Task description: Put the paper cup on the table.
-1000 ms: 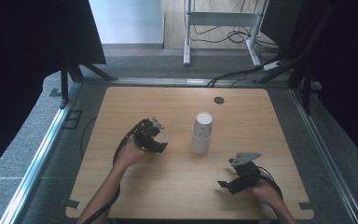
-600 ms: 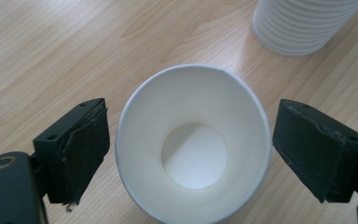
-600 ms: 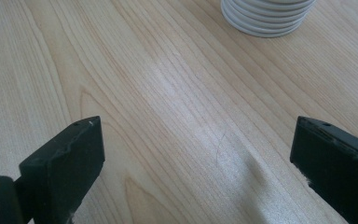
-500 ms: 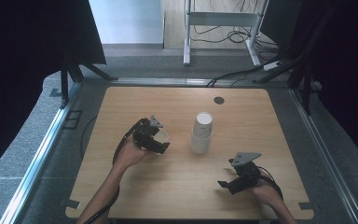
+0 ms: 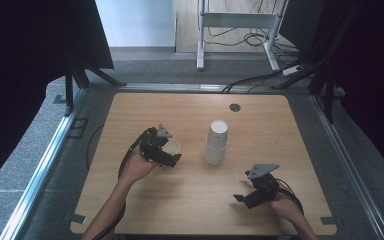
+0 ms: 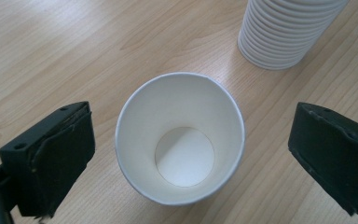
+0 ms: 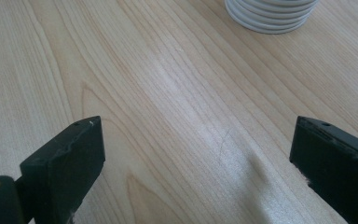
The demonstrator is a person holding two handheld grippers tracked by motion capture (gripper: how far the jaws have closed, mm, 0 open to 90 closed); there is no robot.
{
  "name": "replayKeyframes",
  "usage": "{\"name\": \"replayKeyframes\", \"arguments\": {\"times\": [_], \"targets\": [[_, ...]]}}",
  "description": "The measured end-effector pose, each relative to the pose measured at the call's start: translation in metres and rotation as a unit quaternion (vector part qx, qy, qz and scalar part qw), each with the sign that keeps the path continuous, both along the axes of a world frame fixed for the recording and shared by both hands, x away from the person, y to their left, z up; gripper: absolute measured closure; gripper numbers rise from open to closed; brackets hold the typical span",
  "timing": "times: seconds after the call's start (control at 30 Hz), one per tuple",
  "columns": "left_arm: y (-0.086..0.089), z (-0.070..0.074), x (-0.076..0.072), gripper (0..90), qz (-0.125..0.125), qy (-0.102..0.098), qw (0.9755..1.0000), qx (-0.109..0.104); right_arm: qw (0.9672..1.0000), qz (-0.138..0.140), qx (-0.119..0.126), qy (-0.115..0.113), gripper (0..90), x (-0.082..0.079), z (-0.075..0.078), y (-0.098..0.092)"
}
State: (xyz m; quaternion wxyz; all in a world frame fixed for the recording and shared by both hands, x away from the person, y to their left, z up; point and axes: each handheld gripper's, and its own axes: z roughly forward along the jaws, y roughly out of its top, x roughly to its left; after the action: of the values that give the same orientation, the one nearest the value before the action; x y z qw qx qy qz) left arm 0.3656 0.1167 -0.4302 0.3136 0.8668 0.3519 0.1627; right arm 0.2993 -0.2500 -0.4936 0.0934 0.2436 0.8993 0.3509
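The left gripper [image 6: 186,154] has just been opening, and its jaws now stand wide, well clear on both sides of a single paper cup [image 6: 179,137] that sits upright on the wooden table [image 5: 260,105], mouth up and empty. Just beyond it rises the stack of cups [image 6: 284,32]. That lone cup looks feather-light and thin-walled, easy to crush or tip, so I'd pinch it gently across the wall below the rolled rim. Over at the near right, the right gripper [image 7: 191,158] hangs spread wide above bare wood, holding nothing.
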Motion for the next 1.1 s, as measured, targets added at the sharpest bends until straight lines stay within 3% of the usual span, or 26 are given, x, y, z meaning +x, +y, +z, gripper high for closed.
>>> {"name": "replayKeyframes", "arguments": {"times": [0.57, 1.1], "targets": [[0.010, 0.013, -0.025, 0.0, -0.006, -0.035, 0.9992, -0.019, 0.9999, -0.005, 0.012, -0.002, 2.6, -0.001, 0.002, -0.001], [0.025, 0.014, -0.051, 0.0, 0.000, -0.054, 0.9977, -0.041, 0.9997, -0.015, 0.017, -0.004, 2.3, -0.001, 0.003, -0.005]]}}
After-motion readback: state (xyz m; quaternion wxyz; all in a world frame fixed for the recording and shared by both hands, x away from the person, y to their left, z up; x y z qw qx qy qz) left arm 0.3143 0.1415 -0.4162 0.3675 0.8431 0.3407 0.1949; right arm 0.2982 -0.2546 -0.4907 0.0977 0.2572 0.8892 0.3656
